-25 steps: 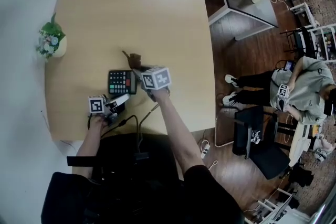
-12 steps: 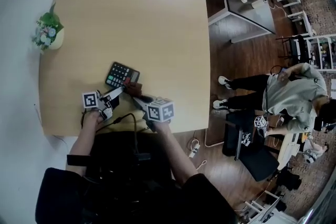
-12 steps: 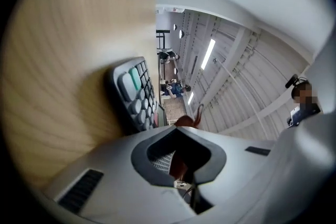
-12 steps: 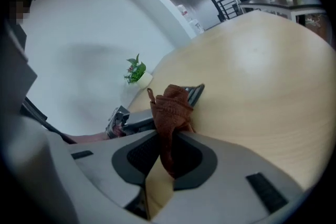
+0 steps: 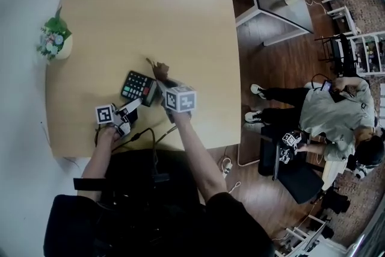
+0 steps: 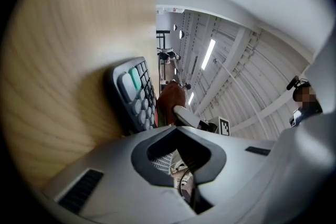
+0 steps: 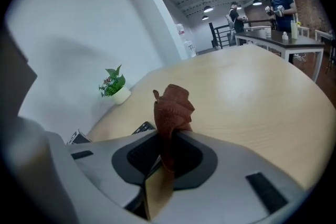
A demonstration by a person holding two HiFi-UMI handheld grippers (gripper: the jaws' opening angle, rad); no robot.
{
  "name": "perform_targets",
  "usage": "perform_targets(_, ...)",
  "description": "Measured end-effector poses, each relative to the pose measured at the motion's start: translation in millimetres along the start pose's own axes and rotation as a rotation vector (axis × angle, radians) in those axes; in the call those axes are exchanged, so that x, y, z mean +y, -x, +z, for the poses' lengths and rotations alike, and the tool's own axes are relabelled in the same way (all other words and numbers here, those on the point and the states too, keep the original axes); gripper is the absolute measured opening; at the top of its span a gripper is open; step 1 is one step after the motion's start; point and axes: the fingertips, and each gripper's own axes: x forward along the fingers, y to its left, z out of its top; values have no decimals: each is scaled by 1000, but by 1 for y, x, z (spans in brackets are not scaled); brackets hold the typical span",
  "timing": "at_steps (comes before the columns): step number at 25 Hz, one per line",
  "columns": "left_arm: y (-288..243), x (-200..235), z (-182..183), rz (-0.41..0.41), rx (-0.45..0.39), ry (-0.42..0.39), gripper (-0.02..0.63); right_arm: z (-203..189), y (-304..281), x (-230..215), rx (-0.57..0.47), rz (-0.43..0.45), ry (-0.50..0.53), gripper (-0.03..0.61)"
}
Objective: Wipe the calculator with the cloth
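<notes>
Probably mid-wipe: cloth off the keys, beside the calculator.
Right gripper [image 5: 163,84] pinched tight on brown cloth [image 5: 157,71], bunched just beside calculator [image 5: 138,87] near table's [image 5: 150,15] front edge. Left gripper [image 5: 133,108] jaws together, tips at calculator's near corner. Wiped share unclear. No print legible.

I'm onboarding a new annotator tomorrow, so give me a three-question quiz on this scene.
1. True or false: the right gripper is shut on the cloth.
2. Where is the potted plant? A) by the table's edge, apart from the calculator; B) on the calculator; C) on the floor.
3. Fill in: the cloth is ___ in colour.
Key: 1 true; 2 A; 3 brown.
</notes>
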Motion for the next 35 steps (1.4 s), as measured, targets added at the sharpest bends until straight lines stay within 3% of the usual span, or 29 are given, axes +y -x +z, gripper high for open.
perform_targets(6, 3, 3, 1, 11, 0, 3, 15, -45, 25, 36, 33, 78, -101, 64)
perform_targets(12, 2, 1, 1, 10, 0, -4, 14, -118, 42, 102, 182, 283, -174, 63)
perform_targets(14, 1, 2, 1, 8, 2, -6, 15, -102, 46, 87, 140, 242, -151, 64)
perform_targets(19, 2, 4, 1, 6, -5, 11, 15, 1, 44, -1, -93, -15, -43, 64)
perform_targets(21, 2, 3, 2, 5, -8, 11, 15, 17, 30, -17, -92, -46, 4, 64)
perform_targets(26, -2, 2, -1, 12, 0, -1, 15, -16, 15, -1, 16, -31, 81, 64)
perform_targets(29, 1, 2, 0, 13, -4, 9, 15, -44, 28, 20, 23, -12, 24, 64)
perform_targets(35, 0, 0, 1, 2, -9, 1, 15, -119, 46, 86, 197, 213, 32, 64)
